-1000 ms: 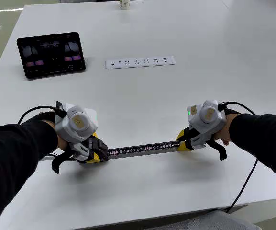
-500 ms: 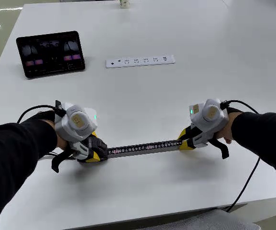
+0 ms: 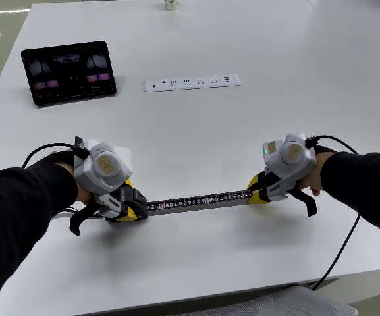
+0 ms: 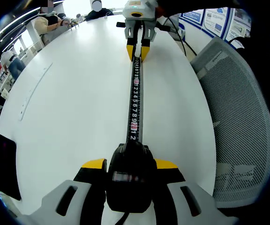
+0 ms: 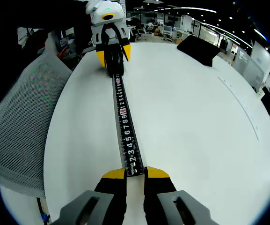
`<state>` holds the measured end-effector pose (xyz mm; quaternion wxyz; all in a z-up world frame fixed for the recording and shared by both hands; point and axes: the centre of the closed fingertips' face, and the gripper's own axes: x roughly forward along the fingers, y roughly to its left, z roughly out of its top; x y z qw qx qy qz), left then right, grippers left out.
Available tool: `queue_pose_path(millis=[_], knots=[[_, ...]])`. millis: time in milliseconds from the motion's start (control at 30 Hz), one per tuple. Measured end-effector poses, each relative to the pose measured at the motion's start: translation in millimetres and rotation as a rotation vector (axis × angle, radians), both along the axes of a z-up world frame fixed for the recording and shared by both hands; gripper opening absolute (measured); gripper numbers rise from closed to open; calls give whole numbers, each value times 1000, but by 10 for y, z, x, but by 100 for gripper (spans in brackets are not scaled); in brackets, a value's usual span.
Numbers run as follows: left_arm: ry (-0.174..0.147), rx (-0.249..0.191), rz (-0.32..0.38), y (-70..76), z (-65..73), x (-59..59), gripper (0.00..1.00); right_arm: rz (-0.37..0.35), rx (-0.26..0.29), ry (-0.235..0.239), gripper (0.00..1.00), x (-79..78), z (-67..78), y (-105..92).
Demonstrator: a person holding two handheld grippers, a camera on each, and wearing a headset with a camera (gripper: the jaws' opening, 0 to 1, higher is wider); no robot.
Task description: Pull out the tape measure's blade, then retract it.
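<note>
The blade (image 5: 126, 136) carries black digits 2 to 9 in repeating runs, red marks between them.

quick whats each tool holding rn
Left tool: closed on the tape measure case.
Right tool: closed on the end of the blade.
</note>
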<state>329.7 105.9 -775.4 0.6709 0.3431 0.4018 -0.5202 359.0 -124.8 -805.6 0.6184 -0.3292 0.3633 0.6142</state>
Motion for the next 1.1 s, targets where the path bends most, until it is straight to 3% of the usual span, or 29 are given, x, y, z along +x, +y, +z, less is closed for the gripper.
queue_pose_path(millis=[367,667,933,1100], knots=[[0,-1,2,3,0,3,32,-1,-4,1,10,4,3,-3],[5,-34,24,-11,8,21,33,29,-54,-14,11,-10,10,12],[-5,-22,19,-13,5,24,33,18,-96,-16,12,27,-17,20],[-8,0,20,-1,-9,33,33,-3,-137,13,12,49,-26,31]])
